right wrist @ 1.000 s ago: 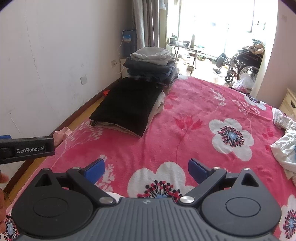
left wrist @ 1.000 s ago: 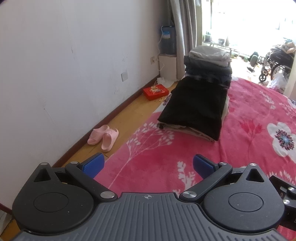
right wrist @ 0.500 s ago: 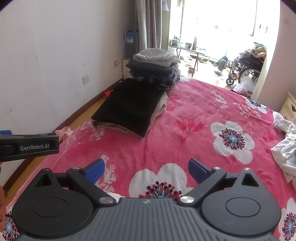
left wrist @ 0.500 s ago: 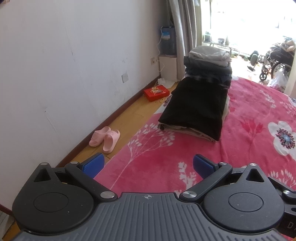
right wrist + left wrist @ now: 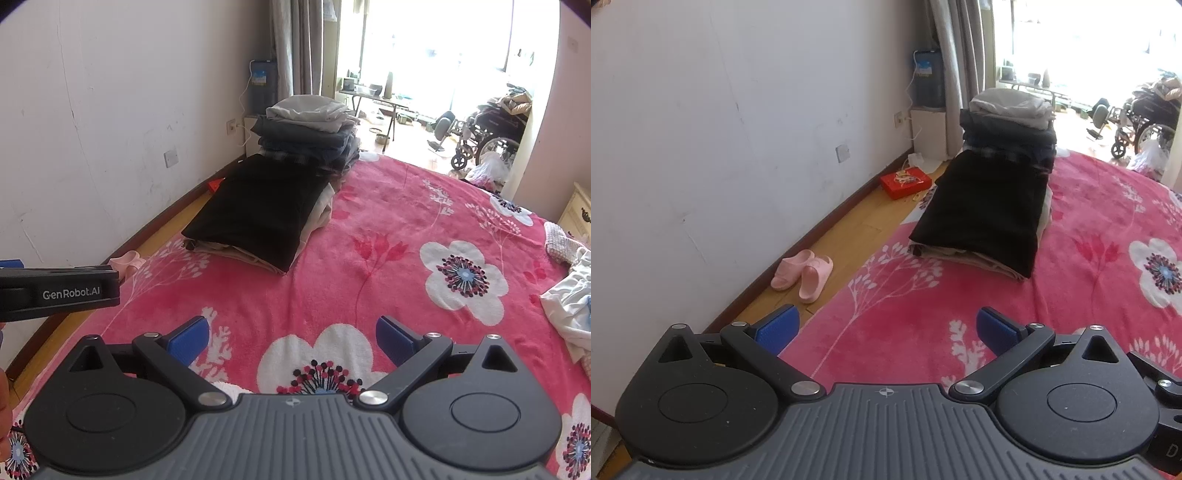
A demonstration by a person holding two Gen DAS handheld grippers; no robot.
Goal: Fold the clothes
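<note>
Mostly both tongs apart, empty; white garment [image 5: 570, 306] cut off at frame edge, slippers [image 5: 803, 273] half-hidden

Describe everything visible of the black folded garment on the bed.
The black folded garment is a flat, matte, soft-looking rectangle lying lengthwise near the bed's wall-side edge. It tops a low pile of beige folded fabric whose edges peek out beneath. Its far end meets the taller clothes stack. Neither gripper touches it.
</note>
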